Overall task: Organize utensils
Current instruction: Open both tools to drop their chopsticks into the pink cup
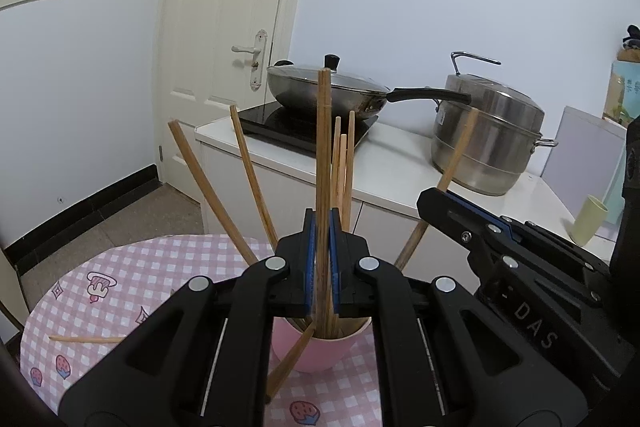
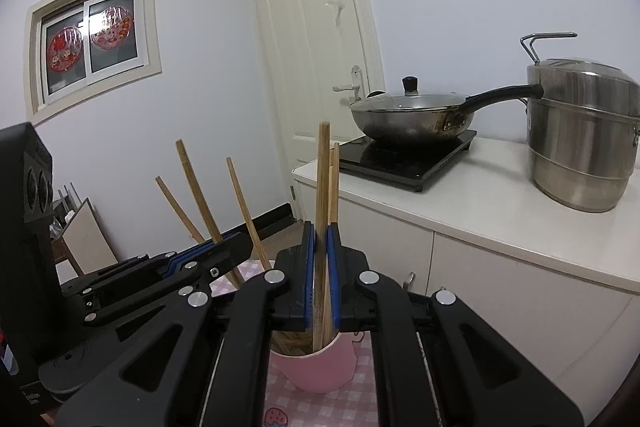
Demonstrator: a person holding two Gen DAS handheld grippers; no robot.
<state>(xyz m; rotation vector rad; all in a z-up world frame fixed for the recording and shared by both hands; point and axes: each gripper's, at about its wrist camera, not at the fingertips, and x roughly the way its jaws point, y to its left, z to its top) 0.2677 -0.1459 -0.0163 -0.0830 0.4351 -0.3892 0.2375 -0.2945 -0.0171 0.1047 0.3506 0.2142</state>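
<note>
White walls, a cream door (image 2: 316,39) and a counter carrying a lidded wok (image 2: 412,117) and a steel steamer pot (image 2: 584,139) form the background. Nearer, a round surface (image 1: 132,291) covered in pink checked cloth carries the pink cup (image 1: 320,351), which stands toward its right edge.

Left gripper (image 1: 322,267): jaws pressed together on one upright chopstick (image 1: 323,155). The stick's long axis is near vertical; its lower end sits inside the cup mouth, directly below the jaws.

Right gripper (image 2: 321,271): jaws likewise pinching an upright chopstick (image 2: 322,179), its lower end also within the cup rim. In the left wrist view this gripper enters from the right and its stick leans toward the steamer pot.

Critical relation: each held stick stands along the cup's axis with the cup directly beneath, so the coming move is judged to be a release, letting each stick drop the rest of the way. Both hands are equally near the cup.

Cup contents: several other wooden chopsticks, some upright, some fanned out toward the left. One stick leans against the cup's outer wall (image 1: 290,363), and one loose chopstick (image 1: 86,339) lies flat near the surface's left edge, long axis roughly parallel to the near edge. That stick is judged still to be collected; the left hand is nearer to it.

Risk, as a judgement: crowded sticks may deflect a released one over the rim.
</note>
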